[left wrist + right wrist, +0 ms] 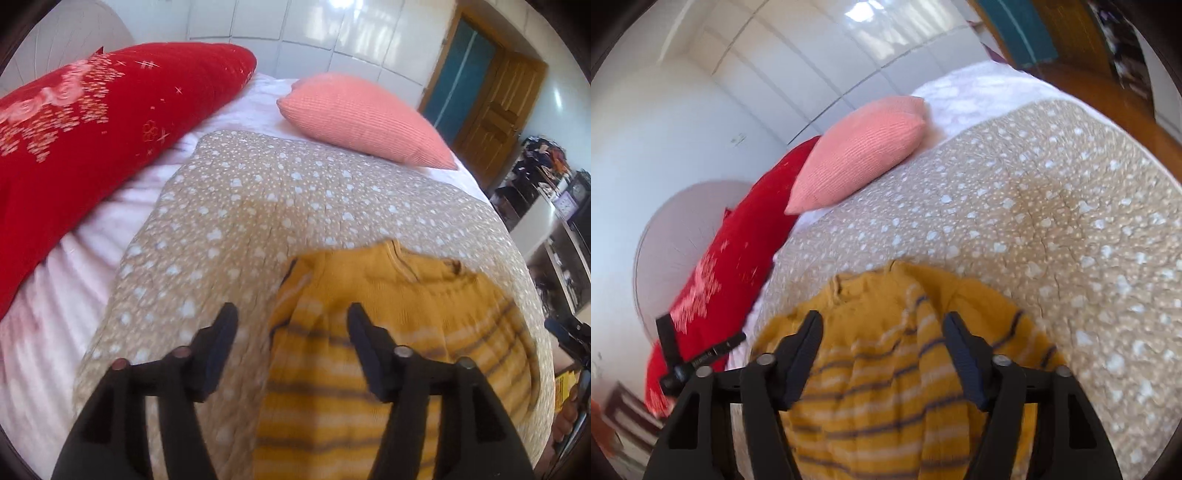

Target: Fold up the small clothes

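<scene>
Fingers of both grippers are standing spread apart and gripping nothing. The left gripper [291, 314] is hovering over the left edge of the yellow striped sweater [388, 332], with one of its fingers [221, 343] above the dotted beige quilt [240, 206] and the other above the knit. The right gripper [882, 325] is hanging over the sweater's [886, 369] middle, where a striped sleeve is lying folded across the body. The sweater is lying on the quilt near the bed's front edge, neck pointing away toward the pink pillow [362, 118] and the red pillow [92, 129].

Judging from the sleeve already lying inward, the fold seems to be partly underway, and both grippers appear to be lining up for a fresh grasp. The next move is likely calling for each gripper to be pinching only the knit's edge, not the quilt beneath, then carrying it across evenly. Motion blur is making the exact hem hard to read.
</scene>
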The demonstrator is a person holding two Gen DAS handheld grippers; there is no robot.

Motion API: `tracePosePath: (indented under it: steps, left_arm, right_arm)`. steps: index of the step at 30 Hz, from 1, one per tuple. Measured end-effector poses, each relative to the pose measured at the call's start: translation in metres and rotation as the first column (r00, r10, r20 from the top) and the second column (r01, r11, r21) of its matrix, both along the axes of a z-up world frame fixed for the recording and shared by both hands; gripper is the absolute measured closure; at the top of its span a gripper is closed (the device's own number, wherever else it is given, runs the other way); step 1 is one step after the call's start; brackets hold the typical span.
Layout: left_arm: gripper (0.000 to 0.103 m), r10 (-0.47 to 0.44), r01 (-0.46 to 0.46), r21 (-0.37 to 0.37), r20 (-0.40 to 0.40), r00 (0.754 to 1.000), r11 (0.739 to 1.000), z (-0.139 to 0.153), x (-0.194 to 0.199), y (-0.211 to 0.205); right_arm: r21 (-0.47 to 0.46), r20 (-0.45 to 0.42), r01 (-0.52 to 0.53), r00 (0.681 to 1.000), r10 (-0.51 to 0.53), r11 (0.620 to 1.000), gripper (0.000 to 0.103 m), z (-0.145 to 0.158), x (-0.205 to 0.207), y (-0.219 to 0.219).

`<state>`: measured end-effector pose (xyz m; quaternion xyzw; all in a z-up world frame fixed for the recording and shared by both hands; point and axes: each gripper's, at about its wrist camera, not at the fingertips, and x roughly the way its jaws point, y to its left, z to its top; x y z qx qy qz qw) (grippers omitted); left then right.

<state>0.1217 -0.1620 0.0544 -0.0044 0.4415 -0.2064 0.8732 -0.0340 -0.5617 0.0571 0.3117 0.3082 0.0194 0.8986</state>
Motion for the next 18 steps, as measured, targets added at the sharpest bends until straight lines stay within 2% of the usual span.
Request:
tracePosePath:
  steps: [2, 4, 6, 7, 8, 9, 10, 11, 12, 13, 14, 15, 18]
  left_arm:
    - [0.033, -0.009, 0.009, 0.004, 0.026, 1.000, 1.000, -0.003, -0.024, 0.013]
    - [0.031, -0.011, 0.010, 0.016, 0.044, 0.999, 1.000, -0.012, -0.045, 0.023]
    - [0.024, -0.005, 0.003, 0.044, 0.041, 0.999, 0.999, -0.029, -0.057, 0.028]
    - [0.023, 0.002, -0.004, 0.078, 0.026, 1.000, 0.997, -0.042, -0.060, 0.029]
    - [0.023, 0.016, -0.018, 0.115, 0.016, 1.000, 0.993, -0.053, -0.060, 0.029]
    - [0.023, 0.045, -0.046, 0.159, 0.010, 0.999, 0.986, -0.067, -0.059, 0.031]
    - [0.023, 0.062, -0.063, 0.168, 0.008, 0.998, 0.984, -0.073, -0.059, 0.033]
    - [0.022, 0.080, -0.080, 0.147, 0.006, 0.997, 0.986, -0.078, -0.059, 0.039]
    - [0.021, 0.105, -0.105, 0.103, 0.010, 0.994, 0.989, -0.079, -0.060, 0.046]
    - [0.021, 0.124, -0.125, 0.083, 0.017, 0.992, 0.989, -0.078, -0.062, 0.050]
    - [0.021, 0.148, -0.149, 0.060, 0.024, 0.989, 0.987, -0.077, -0.063, 0.055]
    - [0.021, 0.176, -0.176, 0.026, 0.023, 0.984, 0.984, -0.077, -0.064, 0.063]
    - [0.021, 0.207, -0.207, -0.107, -0.011, 0.978, 0.973, -0.081, -0.064, 0.087]
  right_arm:
    - [-0.025, 0.006, -0.058, 0.998, 0.059, 0.998, 0.047, -0.006, -0.014, 0.016]
    - [-0.031, -0.025, -0.102, 0.995, 0.101, 0.994, 0.047, -0.022, -0.023, 0.028]
    - [-0.055, -0.097, -0.084, 0.992, 0.079, 0.995, 0.048, -0.048, -0.030, 0.030]
    - [-0.092, -0.131, -0.059, 0.990, 0.047, 0.994, 0.050, -0.056, -0.032, 0.029]
    - [-0.168, -0.176, -0.010, 0.984, -0.020, 0.986, 0.056, -0.065, -0.035, 0.024]
    - [-0.224, -0.200, 0.034, 0.976, -0.080, 0.974, 0.075, -0.068, -0.038, 0.020]
    - [-0.243, -0.212, 0.072, 0.969, -0.126, 0.967, 0.084, -0.067, -0.043, 0.014]
    - [-0.241, -0.211, 0.099, 0.966, -0.152, 0.965, 0.086, -0.062, -0.048, 0.013]
    - [-0.251, -0.200, 0.126, 0.963, -0.179, 0.960, 0.081, -0.054, -0.053, 0.014]
    - [-0.295, -0.189, 0.157, 0.957, -0.218, 0.942, 0.071, -0.043, -0.058, 0.019]
    - [-0.338, -0.163, 0.167, 0.959, -0.233, 0.926, 0.053, -0.031, -0.062, 0.028]
    - [-0.345, -0.139, 0.154, 0.967, -0.212, 0.926, 0.047, -0.021, -0.065, 0.037]
    - [-0.325, -0.110, 0.059, 0.989, -0.100, 0.944, 0.046, 0.003, -0.055, 0.076]
